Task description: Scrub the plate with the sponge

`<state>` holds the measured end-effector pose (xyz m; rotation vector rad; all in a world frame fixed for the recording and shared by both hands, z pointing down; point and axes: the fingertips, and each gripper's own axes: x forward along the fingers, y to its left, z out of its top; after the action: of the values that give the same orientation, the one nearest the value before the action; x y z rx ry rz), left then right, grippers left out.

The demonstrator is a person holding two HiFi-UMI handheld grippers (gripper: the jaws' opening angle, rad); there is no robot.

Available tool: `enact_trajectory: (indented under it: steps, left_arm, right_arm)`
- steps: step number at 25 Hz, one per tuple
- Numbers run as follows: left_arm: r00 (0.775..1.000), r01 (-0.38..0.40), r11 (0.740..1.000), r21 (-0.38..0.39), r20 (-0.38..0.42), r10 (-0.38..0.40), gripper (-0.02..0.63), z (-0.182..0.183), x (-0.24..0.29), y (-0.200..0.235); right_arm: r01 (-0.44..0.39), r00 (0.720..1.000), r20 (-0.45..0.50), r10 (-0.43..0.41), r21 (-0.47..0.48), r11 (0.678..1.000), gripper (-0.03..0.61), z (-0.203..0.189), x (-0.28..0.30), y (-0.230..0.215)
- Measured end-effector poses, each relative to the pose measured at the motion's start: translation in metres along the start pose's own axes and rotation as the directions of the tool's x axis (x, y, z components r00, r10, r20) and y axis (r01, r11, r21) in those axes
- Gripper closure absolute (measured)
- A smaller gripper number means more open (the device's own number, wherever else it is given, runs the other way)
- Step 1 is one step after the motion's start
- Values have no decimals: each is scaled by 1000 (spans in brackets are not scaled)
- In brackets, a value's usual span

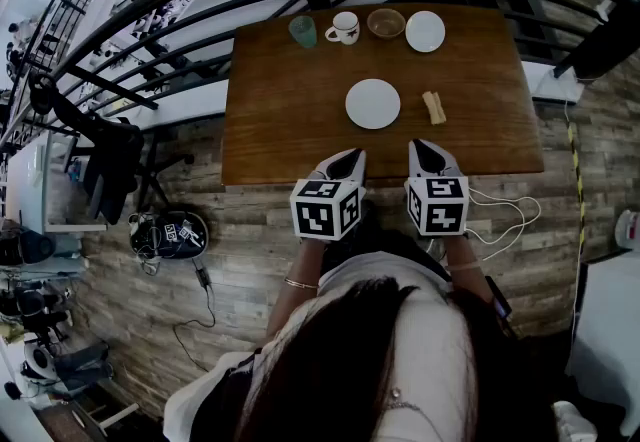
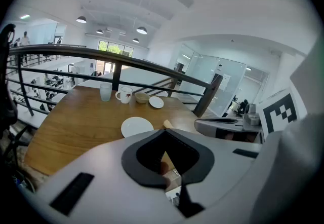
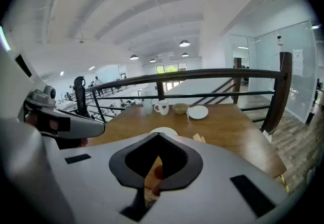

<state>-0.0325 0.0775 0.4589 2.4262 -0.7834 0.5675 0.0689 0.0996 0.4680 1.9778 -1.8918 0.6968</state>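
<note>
Both grippers are held side by side at the near edge of the worktop [image 1: 280,100], and nothing has been picked up yet. The left gripper [image 1: 350,162] is seen with its jaws pressed together to a point, nothing between them. The right gripper [image 1: 424,152] is closed and empty in the same way. It reads as a ready stance, tools parked short of the work.

The plate [image 1: 373,103] is set alone in the middle of the worktop, ahead of the gap between the two grippers and well apart from both. The sponge [image 1: 434,107] is laid flat just right of the plate, not touching it, almost straight ahead of the right jaws. That layout is judged to suit a split of roles: sponge to the right, plate steadied from the left.

A glass [image 1: 303,31], mug [image 1: 344,27], bowl [image 1: 386,23] and saucer [image 1: 425,31] are lined along the far edge, probably kept clear of the scrubbing.
</note>
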Motion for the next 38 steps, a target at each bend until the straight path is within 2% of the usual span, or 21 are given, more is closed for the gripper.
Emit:
enact_trajectory:
  steps: [17, 24, 28, 38]
  left_arm:
    - [992, 109, 991, 77, -73, -104, 603, 18, 28, 65]
    - [992, 98, 992, 74, -91, -91, 603, 18, 37, 80]
    - [993, 77, 993, 86, -96, -68, 603, 18, 47, 84]
    - [995, 34, 998, 62, -101, -27, 603, 26, 77, 95]
  right_arm:
    - [115, 992, -64, -110, 83, 990, 543, 10, 63, 13]
    - [120, 991, -69, -115, 81, 989, 541, 9, 71, 12]
    - [133, 987, -95, -127, 70, 989, 541, 6, 77, -1]
    - [139, 983, -128, -129, 70, 988, 540, 12, 96, -43]
